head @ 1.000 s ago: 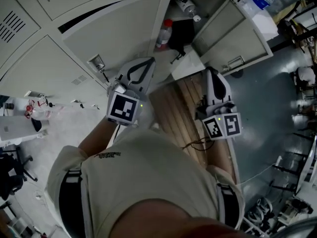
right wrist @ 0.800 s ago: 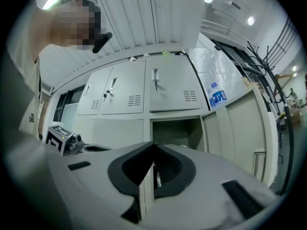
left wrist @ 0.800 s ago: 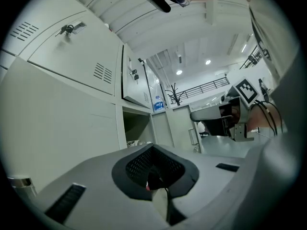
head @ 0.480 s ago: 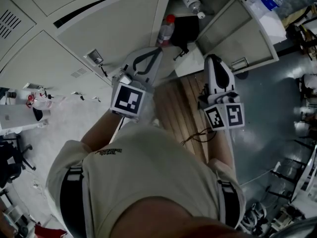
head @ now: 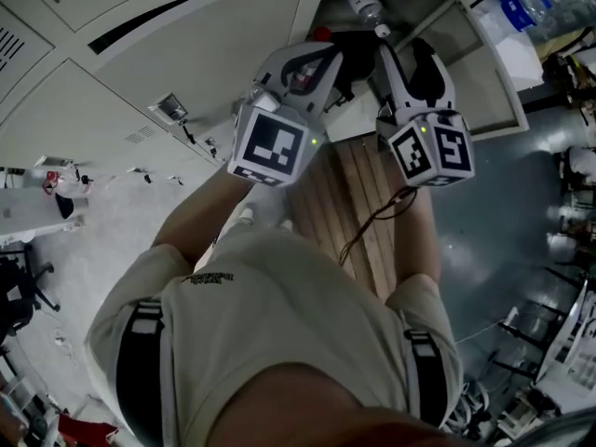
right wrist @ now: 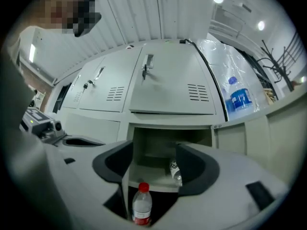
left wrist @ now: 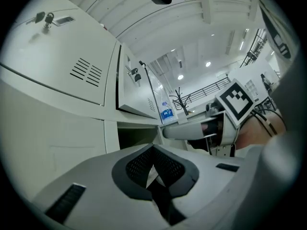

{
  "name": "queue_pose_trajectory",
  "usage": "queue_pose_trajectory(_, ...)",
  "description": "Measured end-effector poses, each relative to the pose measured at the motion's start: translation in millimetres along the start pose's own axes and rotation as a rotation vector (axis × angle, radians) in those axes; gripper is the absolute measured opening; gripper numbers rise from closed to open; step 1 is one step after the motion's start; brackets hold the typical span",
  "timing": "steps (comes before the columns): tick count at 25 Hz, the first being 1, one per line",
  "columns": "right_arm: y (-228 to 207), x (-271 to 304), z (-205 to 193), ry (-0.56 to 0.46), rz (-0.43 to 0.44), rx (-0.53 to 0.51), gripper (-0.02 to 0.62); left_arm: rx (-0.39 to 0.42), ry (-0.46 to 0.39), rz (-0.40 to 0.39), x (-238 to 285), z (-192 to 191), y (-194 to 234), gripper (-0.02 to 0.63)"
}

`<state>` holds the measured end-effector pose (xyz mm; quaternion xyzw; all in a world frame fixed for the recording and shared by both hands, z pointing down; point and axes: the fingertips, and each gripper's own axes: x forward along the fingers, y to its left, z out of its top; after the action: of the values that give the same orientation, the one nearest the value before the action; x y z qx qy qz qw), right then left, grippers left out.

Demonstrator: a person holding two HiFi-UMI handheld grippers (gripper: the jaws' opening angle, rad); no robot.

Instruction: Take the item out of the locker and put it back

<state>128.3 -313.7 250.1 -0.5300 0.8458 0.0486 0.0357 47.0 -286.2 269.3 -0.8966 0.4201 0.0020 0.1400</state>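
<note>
The locker point(head: 410, 12) stands open. On its lower level a clear bottle with a red cap point(right wrist: 141, 207) stands upright, and in the head view only its cap point(head: 321, 33) shows above the left gripper. A second bottle point(right wrist: 175, 171) lies on the shelf above, and a black item point(head: 352, 56) sits behind. My right gripper point(right wrist: 153, 171) is in front of the opening with its jaws opening. The red-capped bottle shows low between them, untouched. My left gripper point(left wrist: 154, 169) is shut and empty, just left of the opening.
The locker's door point(head: 475, 73) hangs open to the right of my right gripper point(head: 407, 59). Shut locker doors point(head: 223, 63) fill the left. A wooden bench point(head: 358, 194) lies below the grippers. A blue-labelled water bottle in plastic wrap point(right wrist: 238, 99) stands right of the lockers.
Both grippers have moved up to the open locker. The right gripper's jaws, shut before, now stand apart. The left gripper stays shut.
</note>
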Motion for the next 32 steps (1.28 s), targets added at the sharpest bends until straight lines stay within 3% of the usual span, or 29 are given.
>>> queue_pose_trajectory(4, -22.7, 43.4, -10.9, 0.041, -0.042, -0.046, 0.302, -0.006, -0.03, 0.008, 28.4, 6.6, 8.2, 0.012)
queue_pose_trajectory(6, -33.1, 64.1, -24.3, 0.079, -0.056, -0.055, 0.353, -0.016, -0.026, 0.013, 41.3, 4.4, 12.4, 0.012)
queue_pose_trajectory(10, -56.7, 97.8, -58.4, 0.16, -0.094, -0.054, 0.353, -0.06, 0.003, 0.02, 61.4, -13.5, 19.5, 0.012)
queue_pose_trajectory(15, -85.7, 122.6, -105.1, 0.28, -0.136, -0.06, 0.353, -0.055, 0.012, -0.042, 79.2, -27.2, 5.5, 0.012)
queue_pose_trajectory(21, -93.8, 133.7, -148.4, 0.383, -0.127, -0.029, 0.353, -0.082, 0.075, -0.053, 89.5, -56.1, -5.2, 0.012)
queue_pose_trajectory(23, -94.4, 135.3, -155.2, 0.396, -0.127, -0.02, 0.351, -0.091, 0.085, -0.056, 90.6, -60.9, -6.2, 0.012)
queue_pose_trajectory(24, -95.0, 135.9, -156.5, 0.395, -0.131, -0.015, 0.3, -0.095, 0.087, -0.056, 90.7, -61.9, -5.9, 0.012)
queue_pose_trajectory(32, -93.6, 129.6, -142.1, 0.332, -0.131, -0.012, 0.295, -0.092, 0.086, -0.049, 87.0, -61.0, -5.1, 0.012)
